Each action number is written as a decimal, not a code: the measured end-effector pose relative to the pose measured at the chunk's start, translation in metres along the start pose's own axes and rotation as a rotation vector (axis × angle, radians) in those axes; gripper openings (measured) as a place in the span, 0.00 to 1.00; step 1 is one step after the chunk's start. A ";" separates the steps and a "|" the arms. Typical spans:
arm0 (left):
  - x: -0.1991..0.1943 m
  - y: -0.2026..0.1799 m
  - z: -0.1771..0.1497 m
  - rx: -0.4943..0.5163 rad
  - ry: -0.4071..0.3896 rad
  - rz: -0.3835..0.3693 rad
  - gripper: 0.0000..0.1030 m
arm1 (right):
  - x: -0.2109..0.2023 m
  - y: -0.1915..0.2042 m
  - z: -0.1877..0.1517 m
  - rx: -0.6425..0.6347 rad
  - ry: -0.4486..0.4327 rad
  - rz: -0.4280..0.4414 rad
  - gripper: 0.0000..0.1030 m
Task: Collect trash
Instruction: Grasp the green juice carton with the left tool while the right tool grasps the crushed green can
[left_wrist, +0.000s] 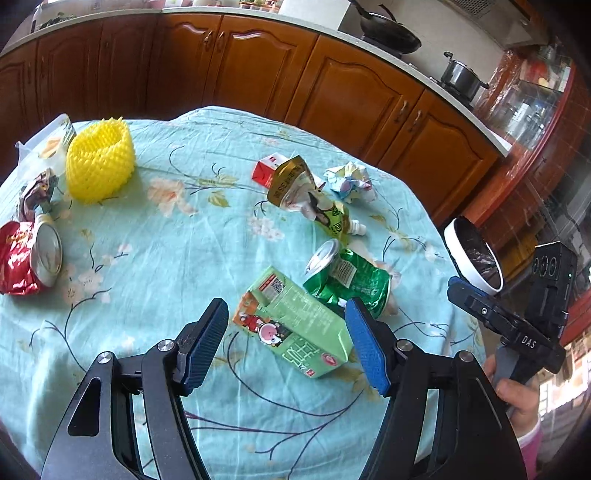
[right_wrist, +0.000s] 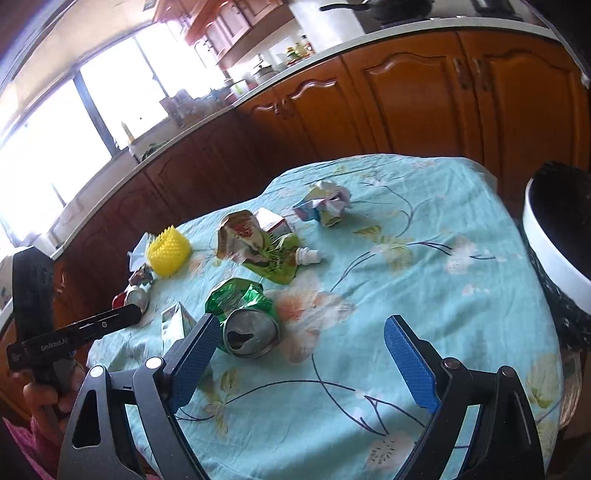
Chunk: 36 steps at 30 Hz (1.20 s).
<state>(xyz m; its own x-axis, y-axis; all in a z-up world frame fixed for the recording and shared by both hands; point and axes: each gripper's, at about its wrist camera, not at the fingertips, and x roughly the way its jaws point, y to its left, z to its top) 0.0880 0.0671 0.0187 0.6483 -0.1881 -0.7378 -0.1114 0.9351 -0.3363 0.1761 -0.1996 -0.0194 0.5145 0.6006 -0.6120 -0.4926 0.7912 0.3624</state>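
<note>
Down in the left wrist view, the left gripper (left_wrist: 286, 341) stands open at lower centre, its blue pads either side of a green drink carton (left_wrist: 295, 325) without pressing it. A crushed green can (left_wrist: 347, 280) lies just beyond; a white-rimmed bin (left_wrist: 472, 254) sits at right. Over in the right wrist view, the right gripper (right_wrist: 303, 363) gapes wide and empty above the floral tablecloth (right_wrist: 424, 295), the green can just beside its left finger (right_wrist: 192, 363).
</note>
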 end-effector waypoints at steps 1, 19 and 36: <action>0.002 0.003 0.000 -0.011 0.008 0.002 0.65 | 0.003 0.002 0.001 -0.010 0.011 0.009 0.89; 0.059 -0.007 0.003 -0.003 0.113 0.007 0.72 | 0.020 0.005 0.000 0.092 -0.001 -0.041 0.87; 0.033 0.008 0.013 0.272 0.074 0.071 0.49 | 0.042 0.041 -0.010 0.067 0.013 -0.063 0.53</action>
<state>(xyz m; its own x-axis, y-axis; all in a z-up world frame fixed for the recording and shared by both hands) 0.1183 0.0724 -0.0013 0.5884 -0.1309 -0.7979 0.0580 0.9911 -0.1198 0.1700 -0.1428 -0.0371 0.5337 0.5478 -0.6443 -0.4107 0.8339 0.3688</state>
